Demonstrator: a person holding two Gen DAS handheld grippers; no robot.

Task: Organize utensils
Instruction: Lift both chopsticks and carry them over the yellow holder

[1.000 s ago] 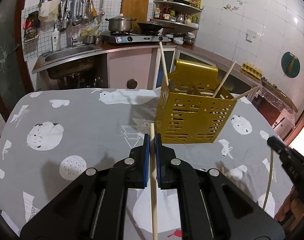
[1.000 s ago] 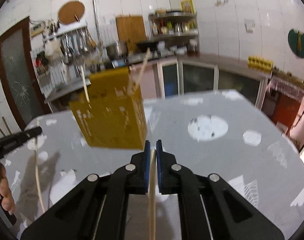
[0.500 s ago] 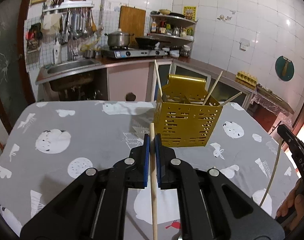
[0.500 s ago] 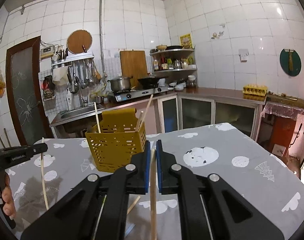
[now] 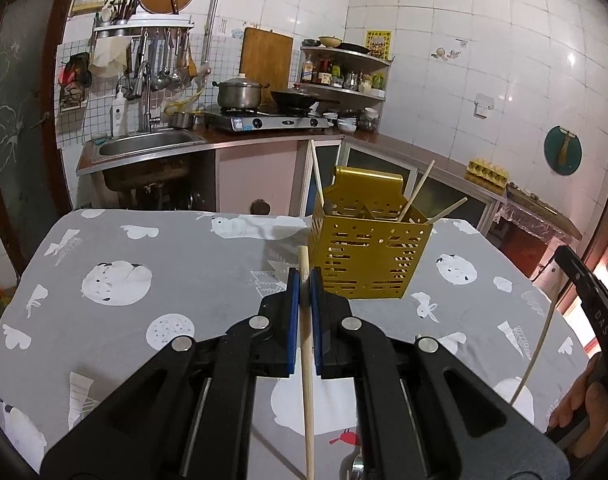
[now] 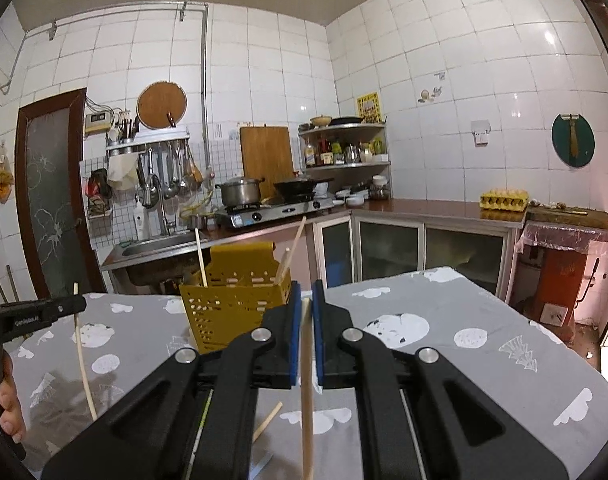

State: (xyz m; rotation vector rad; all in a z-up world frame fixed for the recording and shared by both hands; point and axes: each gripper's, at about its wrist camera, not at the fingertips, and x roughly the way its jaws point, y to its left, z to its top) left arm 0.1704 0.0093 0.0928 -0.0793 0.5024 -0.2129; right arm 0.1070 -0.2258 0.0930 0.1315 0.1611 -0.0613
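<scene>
A gold perforated utensil holder (image 5: 366,258) stands on the grey tablecloth and holds three wooden chopsticks. It also shows in the right wrist view (image 6: 228,308). My left gripper (image 5: 303,276) is shut on a wooden chopstick (image 5: 307,360), held above the table just left of the holder. My right gripper (image 6: 305,294) is shut on another wooden chopstick (image 6: 306,392), held high, nearer me than the holder. Each gripper shows at the edge of the other's view with its chopstick hanging down (image 5: 532,360) (image 6: 84,364).
The table (image 5: 144,248) has a grey cloth with white prints. A loose chopstick (image 6: 267,422) lies on it below my right gripper. Behind are a sink (image 5: 144,148), a stove with pots (image 5: 264,120) and counters along the wall.
Both grippers have risen and drawn back from the holder, each still holding its chopstick. The holder now looks smaller and lower in both views.
</scene>
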